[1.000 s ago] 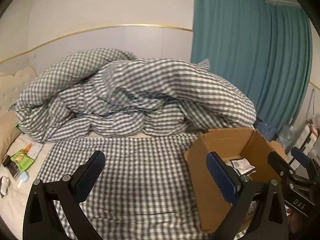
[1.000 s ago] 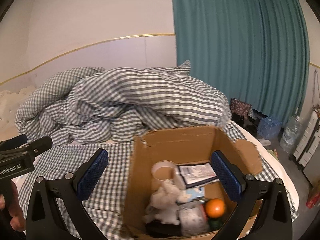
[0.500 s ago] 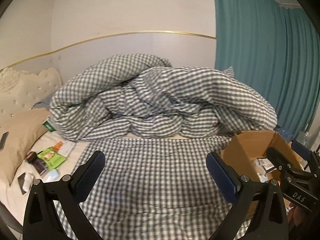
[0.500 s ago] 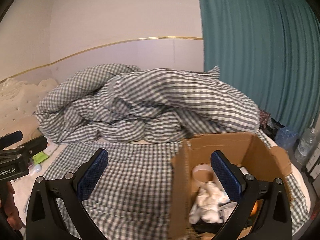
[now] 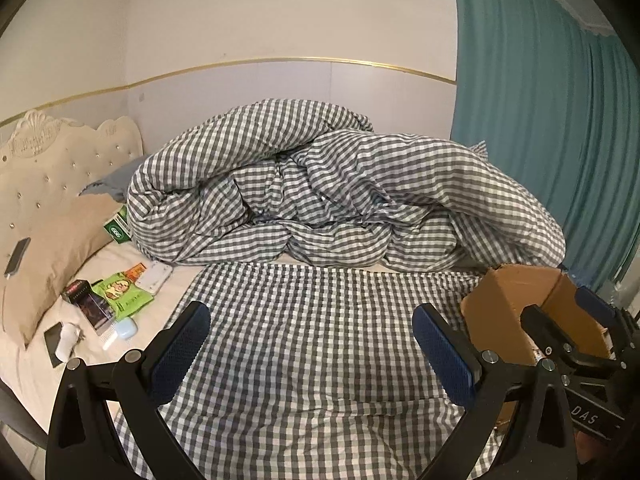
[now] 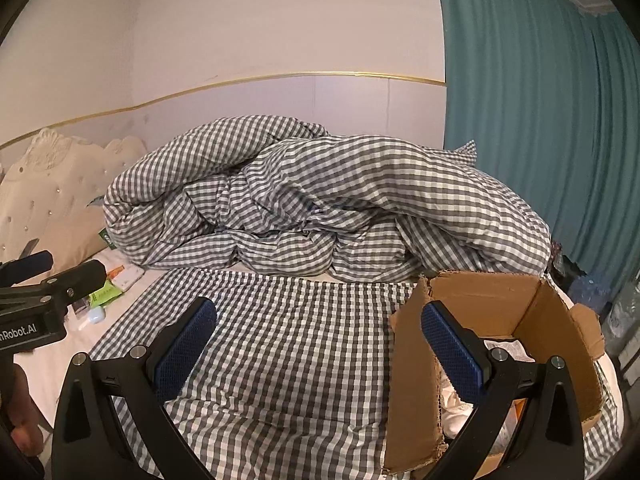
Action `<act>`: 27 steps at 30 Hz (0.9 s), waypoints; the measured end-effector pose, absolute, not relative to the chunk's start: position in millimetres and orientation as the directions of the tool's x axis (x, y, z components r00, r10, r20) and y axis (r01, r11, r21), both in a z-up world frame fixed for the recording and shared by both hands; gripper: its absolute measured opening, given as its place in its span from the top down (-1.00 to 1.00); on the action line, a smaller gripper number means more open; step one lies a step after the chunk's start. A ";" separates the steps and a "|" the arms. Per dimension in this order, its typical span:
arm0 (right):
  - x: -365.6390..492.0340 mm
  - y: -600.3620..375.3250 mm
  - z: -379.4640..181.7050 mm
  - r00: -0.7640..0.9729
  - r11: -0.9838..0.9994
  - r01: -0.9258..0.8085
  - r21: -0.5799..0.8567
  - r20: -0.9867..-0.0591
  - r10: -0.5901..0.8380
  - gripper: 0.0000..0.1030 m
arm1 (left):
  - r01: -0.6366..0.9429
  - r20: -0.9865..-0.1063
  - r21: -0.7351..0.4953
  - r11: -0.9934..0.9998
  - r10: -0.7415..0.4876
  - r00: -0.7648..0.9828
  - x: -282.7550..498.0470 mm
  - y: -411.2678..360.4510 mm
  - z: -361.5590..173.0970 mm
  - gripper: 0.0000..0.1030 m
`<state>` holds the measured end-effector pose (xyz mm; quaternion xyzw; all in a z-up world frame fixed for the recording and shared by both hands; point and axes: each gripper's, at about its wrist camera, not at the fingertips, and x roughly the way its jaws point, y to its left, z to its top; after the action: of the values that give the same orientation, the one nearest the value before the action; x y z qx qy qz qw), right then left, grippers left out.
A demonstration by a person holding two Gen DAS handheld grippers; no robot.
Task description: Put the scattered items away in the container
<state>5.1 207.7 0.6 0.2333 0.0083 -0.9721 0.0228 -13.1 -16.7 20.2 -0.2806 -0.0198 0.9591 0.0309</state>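
Both views have been swung from the box (image 6: 496, 320), lower right, toward the small things (image 5: 116, 300) at lower left, so the wide, empty left tool (image 5: 312, 352) and right tool (image 6: 320, 344) should be lowered slowly.

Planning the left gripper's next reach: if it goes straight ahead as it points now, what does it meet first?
Probably the checked sheet, then the heaped duvet behind it. The open left gripper holds nothing and aims at neither the scattered items nor the box; depth is uncertain.
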 end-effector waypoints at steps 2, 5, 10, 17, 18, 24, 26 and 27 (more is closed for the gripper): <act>4.9 207.5 0.9 -0.890 -0.999 0.048 -0.005 -0.455 -0.040 -0.99 | -0.047 -0.538 -0.075 -0.996 0.080 -0.839 -13.2 -19.2 20.1 -1.00; 5.2 208.0 0.5 -0.888 -0.999 0.045 -0.002 -0.458 -0.039 -0.99 | -0.033 -0.534 -0.073 -0.997 0.068 -0.842 -13.0 -19.9 20.4 -1.00; 4.1 207.0 -0.8 -0.886 -0.999 0.046 -0.004 -0.462 -0.039 -0.99 | -0.022 -0.529 -0.062 -0.998 0.052 -0.847 -11.4 -21.4 21.9 -1.00; 1.1 204.8 -3.7 -0.882 -0.999 0.051 -0.013 -0.469 -0.039 -0.99 | -0.018 -0.526 -0.050 -0.999 0.042 -0.849 -10.7 -23.1 21.7 -1.00; 1.0 204.7 -3.7 -0.882 -0.999 0.051 -0.011 -0.470 -0.040 -0.99 | -0.018 -0.526 -0.049 -0.999 0.041 -0.849 -10.7 -23.3 21.3 -1.00; -0.6 203.6 -5.2 -0.880 -0.999 0.051 -0.013 -0.473 -0.039 -0.99 | -0.017 -0.527 -0.053 -0.998 0.042 -0.849 -10.5 -23.5 19.7 -1.00; -0.6 203.6 -5.1 -0.880 -0.999 0.051 -0.014 -0.473 -0.039 -0.99 | -0.015 -0.527 -0.056 -0.998 0.042 -0.849 -10.7 -24.0 19.7 -1.00; -0.6 203.6 -5.1 -0.881 -0.999 0.051 -0.014 -0.472 -0.038 -0.99 | -0.014 -0.525 -0.055 -0.998 0.041 -0.850 -10.6 -24.0 19.7 -1.00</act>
<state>-0.6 203.6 -5.1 0.2433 0.0132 -0.9696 0.0230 -10.6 -24.0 19.7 -0.2734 -0.0245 0.9615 0.0142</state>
